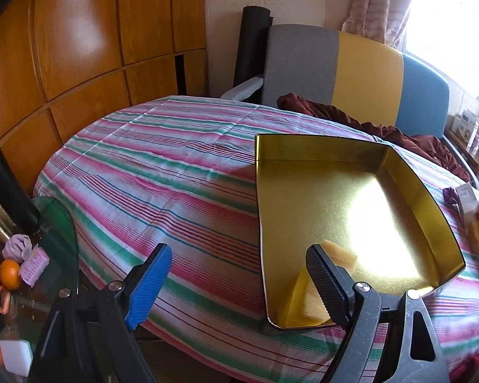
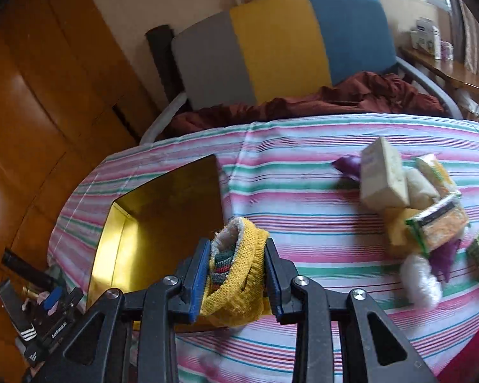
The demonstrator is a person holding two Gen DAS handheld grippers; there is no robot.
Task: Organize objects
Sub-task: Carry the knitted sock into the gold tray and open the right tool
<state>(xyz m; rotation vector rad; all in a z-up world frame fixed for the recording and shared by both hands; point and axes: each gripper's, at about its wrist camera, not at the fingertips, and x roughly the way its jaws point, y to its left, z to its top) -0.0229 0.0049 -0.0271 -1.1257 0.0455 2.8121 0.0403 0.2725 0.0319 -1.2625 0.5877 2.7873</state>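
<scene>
Tin [image 1: 345, 223] sits on the striped cloth [image 1: 175, 175] w/ its lid off, and as far as you can see it's nearly bare inside: gold floor, glare, and one pale tan shape low down by your left gripper's [image 1: 239, 287] dark finger, which I can't ID. So, judging from that, you're early in the job; most of the sorting is left.

Your left gripper is spread wide w/ nothing between the pads, one finger over the cloth, the other over the tin's near corner. It's idle, not steadying anything.

Your right gripper [image 2: 234, 274] is clamped tight on a yellow knit sock [image 2: 239, 271], w/ a striped bit showing inside the roll, held above the cloth just beside the tin [image 2: 163, 223]. Looks like that's the next item due to go in; not yet dropped.

Still to do: the pile [image 2: 424, 214] on the right side of the cloth, well apart from the tin. You've got a cream box [image 2: 383, 175], green-yellow packets, a purple scrap and a white fluffy piece there.

Writing: blue print on the cream box, too blurred to read. Packets also carry print, illegible. White lettering on the black gear at the right view's lower left edge is too small to make out.
</scene>
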